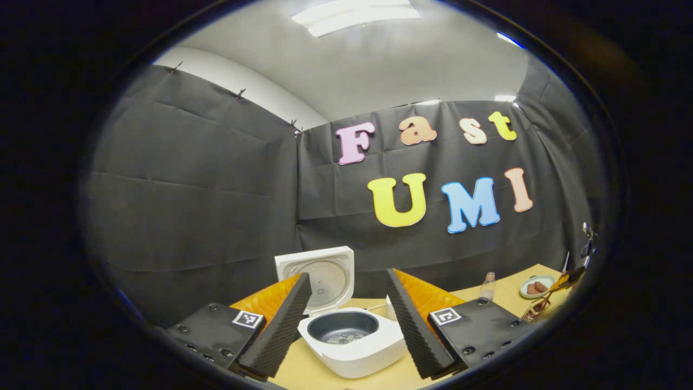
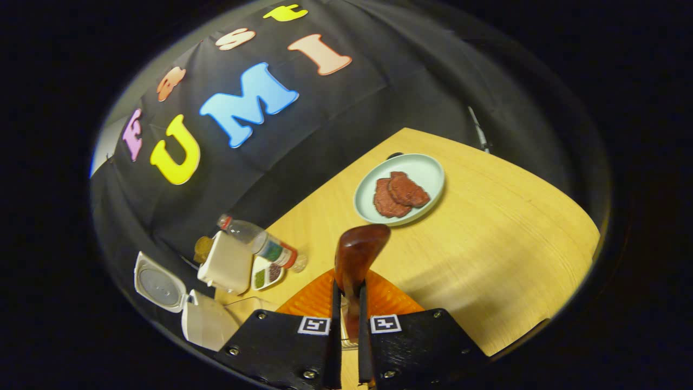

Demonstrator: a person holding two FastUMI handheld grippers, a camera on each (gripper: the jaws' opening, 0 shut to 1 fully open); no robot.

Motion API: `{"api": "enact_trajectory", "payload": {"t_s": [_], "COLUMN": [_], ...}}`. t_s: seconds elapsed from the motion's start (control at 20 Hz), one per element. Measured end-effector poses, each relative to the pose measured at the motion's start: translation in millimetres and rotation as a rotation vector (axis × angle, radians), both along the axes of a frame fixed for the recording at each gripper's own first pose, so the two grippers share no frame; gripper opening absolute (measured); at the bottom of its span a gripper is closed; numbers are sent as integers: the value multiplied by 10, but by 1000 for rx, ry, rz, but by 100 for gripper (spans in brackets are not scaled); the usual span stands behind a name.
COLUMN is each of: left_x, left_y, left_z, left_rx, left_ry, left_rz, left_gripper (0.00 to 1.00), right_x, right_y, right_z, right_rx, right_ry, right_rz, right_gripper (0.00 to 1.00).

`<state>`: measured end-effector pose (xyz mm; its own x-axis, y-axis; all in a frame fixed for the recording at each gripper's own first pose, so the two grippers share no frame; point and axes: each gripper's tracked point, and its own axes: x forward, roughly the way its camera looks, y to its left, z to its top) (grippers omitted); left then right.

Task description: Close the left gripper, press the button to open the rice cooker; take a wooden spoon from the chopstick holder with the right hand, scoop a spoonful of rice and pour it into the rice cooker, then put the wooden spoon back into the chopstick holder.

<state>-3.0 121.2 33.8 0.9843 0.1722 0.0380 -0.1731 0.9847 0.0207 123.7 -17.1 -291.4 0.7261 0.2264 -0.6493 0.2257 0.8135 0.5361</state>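
Observation:
The white rice cooker (image 1: 352, 346) stands open on the table with its lid (image 1: 319, 276) raised, and some rice lies in the dark inner pot (image 1: 342, 327). My left gripper (image 1: 346, 276) is open, hanging just in front of the cooker with nothing between its fingers. My right gripper (image 2: 348, 287) is shut on the handle of the dark wooden spoon (image 2: 358, 250), whose bowl points away over the table. In the left gripper view that gripper and spoon (image 1: 563, 283) show far right, above a see-through holder (image 1: 533, 311). The open cooker (image 2: 203, 324) lies lower left in the right gripper view.
A pale plate with brown patties (image 2: 400, 188) sits on the wooden table (image 2: 503, 238) beyond the spoon. A clear bottle (image 2: 260, 244), a white box-shaped container (image 2: 227, 262) and a small dish of grains (image 2: 266, 273) stand beside the cooker. The black cloth wall is close behind.

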Motion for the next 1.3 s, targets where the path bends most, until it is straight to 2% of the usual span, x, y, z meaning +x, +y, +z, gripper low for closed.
{"api": "enact_trajectory", "payload": {"t_s": [0.15,0.45,0.65,0.9,1.3], "left_x": [-1,49,84,112,140], "left_y": [-25,4,68,203,584], "left_z": [-26,-50,-110,-163,-298], "left_rx": [0,-34,-49,-62,-79], "left_ry": [1,-10,-7,-6,4], "left_rz": [-8,-23,-37,-51,-36], "left_gripper": [96,96,96,96,96], "right_x": [-115,-69,-17,15,-51], "right_y": [-24,-22,77,480,1232], "right_z": [120,693,1096,1384,1311], "right_rx": [-73,-152,-163,-107,-104], "right_ry": [-29,-130,-203,-255,-270], "right_rz": [27,55,63,89,182], "right_gripper": [12,12,13,12,13]}}
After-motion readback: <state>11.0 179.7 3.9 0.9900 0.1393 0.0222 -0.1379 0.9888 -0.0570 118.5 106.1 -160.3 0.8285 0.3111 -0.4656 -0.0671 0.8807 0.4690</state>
